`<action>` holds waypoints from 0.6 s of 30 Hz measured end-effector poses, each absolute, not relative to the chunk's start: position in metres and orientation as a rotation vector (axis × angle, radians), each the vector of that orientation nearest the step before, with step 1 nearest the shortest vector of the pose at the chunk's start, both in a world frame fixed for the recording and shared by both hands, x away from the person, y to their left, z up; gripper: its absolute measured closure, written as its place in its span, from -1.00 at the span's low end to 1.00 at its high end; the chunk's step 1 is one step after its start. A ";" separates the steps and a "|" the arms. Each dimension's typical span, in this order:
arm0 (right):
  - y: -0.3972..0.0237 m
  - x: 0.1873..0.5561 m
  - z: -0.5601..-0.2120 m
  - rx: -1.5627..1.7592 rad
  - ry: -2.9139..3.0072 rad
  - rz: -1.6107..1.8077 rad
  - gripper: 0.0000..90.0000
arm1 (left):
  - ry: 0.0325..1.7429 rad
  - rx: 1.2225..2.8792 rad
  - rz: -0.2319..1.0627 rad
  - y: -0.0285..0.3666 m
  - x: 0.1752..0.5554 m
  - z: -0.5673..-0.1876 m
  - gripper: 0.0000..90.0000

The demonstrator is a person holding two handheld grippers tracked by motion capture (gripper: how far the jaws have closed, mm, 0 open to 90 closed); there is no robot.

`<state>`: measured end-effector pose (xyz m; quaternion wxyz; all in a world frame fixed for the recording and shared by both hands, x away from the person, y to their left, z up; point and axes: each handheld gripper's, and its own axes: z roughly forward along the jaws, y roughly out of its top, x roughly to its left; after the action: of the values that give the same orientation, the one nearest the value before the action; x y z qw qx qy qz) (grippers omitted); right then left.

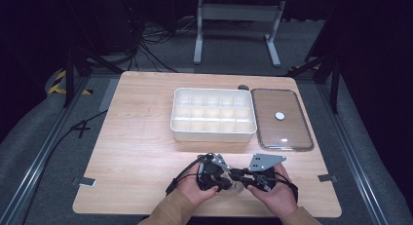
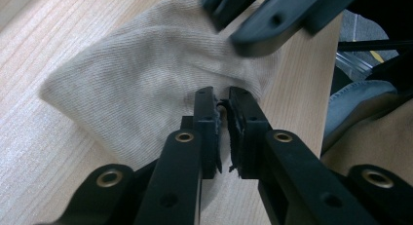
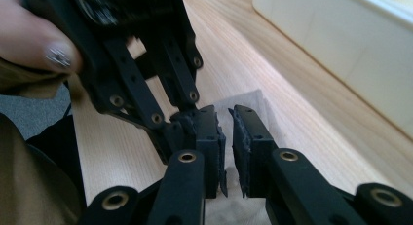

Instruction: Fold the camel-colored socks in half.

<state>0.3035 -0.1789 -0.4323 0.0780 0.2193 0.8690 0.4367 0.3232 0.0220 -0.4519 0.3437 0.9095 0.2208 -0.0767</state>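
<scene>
In the lower middle of the high view, close to the near edge of the counter (image 1: 136,152), a beige knitted cloth (image 2: 146,88) lies between the two grippers. The left gripper (image 2: 221,105) has its jaws clamped on a fold of the cloth; the right gripper (image 3: 226,125) has its jaws drawn nearly together with a pale edge of the cloth between them, though whether the pads press it I cannot tell. The two grippers meet tip to tip, crowding each other. Above them, at frame centre, stands a white compartment box (image 1: 213,115), with a clear lid (image 1: 282,119) just to its right. The counter's left half is open wood.
</scene>
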 end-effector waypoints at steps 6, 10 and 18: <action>-0.182 0.306 -0.441 0.676 2.642 1.235 0.79 | 0.607 2.317 -0.144 0.041 0.328 -0.436 0.82; -0.183 0.306 -0.443 0.664 2.657 1.180 0.75 | 0.654 2.315 -0.150 0.053 0.335 -0.437 0.82; -0.188 0.308 -0.455 0.652 2.691 1.074 0.68 | 0.653 2.397 -0.163 0.048 0.336 -0.450 0.81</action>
<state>0.3083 -0.1877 -0.4546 0.0859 0.2186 0.9028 0.3603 0.3360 0.0484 -0.4500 0.3200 0.9121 0.2485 -0.0620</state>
